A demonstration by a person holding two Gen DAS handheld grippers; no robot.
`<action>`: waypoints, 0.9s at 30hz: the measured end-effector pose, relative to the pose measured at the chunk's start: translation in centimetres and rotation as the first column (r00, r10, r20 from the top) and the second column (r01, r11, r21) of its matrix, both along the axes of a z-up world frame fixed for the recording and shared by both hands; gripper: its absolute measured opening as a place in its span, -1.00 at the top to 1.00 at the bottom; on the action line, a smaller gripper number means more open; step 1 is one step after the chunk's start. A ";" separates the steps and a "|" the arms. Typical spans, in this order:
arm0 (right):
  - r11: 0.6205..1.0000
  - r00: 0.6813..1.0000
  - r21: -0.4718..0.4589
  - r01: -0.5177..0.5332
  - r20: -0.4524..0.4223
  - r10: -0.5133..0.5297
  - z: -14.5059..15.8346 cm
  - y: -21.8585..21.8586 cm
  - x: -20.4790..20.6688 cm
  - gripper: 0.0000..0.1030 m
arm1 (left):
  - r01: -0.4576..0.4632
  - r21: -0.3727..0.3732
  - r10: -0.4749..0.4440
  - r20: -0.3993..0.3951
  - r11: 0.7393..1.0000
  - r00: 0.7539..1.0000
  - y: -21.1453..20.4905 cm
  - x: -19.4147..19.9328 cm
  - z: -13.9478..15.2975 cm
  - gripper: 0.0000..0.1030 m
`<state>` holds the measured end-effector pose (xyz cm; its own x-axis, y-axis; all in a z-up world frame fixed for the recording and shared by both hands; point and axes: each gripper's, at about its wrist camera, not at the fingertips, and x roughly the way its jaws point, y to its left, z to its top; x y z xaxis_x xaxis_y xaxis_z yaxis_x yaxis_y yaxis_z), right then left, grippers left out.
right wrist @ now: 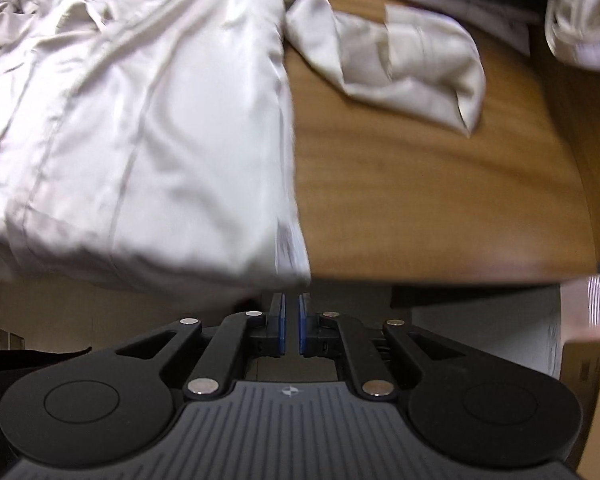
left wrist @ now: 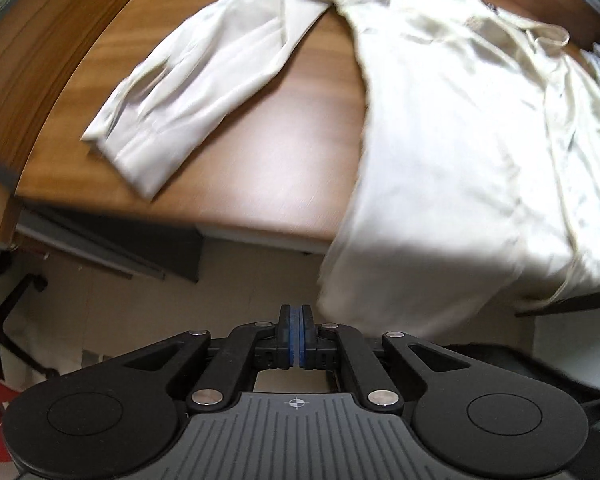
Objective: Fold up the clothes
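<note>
Cream shirt (left wrist: 440,128) lies spread on the wooden table (left wrist: 268,168), and everything you do next turns on how it sits relative to your two tools. Start at the left: one sleeve (left wrist: 188,92) is flung out flat across the bare wood, angled away from the body of the garment, its cuff end nearest the table's left side. Your left gripper (left wrist: 296,336) hangs off the near edge of the table, pointing steeply down, with its blue pads pressed together and nothing between them. From it, the shirt's hem sits just ahead and to the right, draping over the table edge.

Moving across, the shirt's long axis runs away from you, collar at the far end, hem toward you. In the right wrist view the body panel (right wrist: 140,128) fills the left half, and its near corner hangs just above and slightly left of your right gripper (right wrist: 291,320), whose jaws stand a narrow slit apart, holding no cloth. Further right, the other sleeve (right wrist: 400,60) lies crumpled on the wood, well apart from that gripper.

By my reading, the hem is the nearer target for both hands, while each sleeve belongs to the hand on its own side; the left one lies flatter and should be easier to pinch at the cuff.
</note>
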<state>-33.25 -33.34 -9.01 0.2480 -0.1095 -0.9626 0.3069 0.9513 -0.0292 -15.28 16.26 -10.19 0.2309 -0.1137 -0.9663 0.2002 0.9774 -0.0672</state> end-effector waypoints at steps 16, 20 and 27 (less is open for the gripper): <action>0.952 0.938 0.031 -0.306 0.180 0.295 6.3 -2.8 18.8 0.53 | -0.037 -0.010 0.039 0.156 0.999 0.987 -9.3 13.4 5.5 0.24; 0.917 0.900 0.025 -0.397 0.205 0.384 6.8 -2.3 24.3 0.53 | -0.081 -0.007 0.081 0.182 0.997 0.980 -9.6 16.7 6.4 0.05; 0.876 0.860 0.035 -0.481 0.216 0.463 5.7 0.5 33.6 0.53 | -0.060 0.010 0.057 0.206 0.998 0.977 -10.7 22.9 6.4 -0.06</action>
<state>0.38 -32.83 -3.34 0.4327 0.1474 -0.8894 -0.1884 0.9796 0.0707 7.64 5.57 -3.79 0.4305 -0.0792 -0.8991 0.1506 0.9885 -0.0150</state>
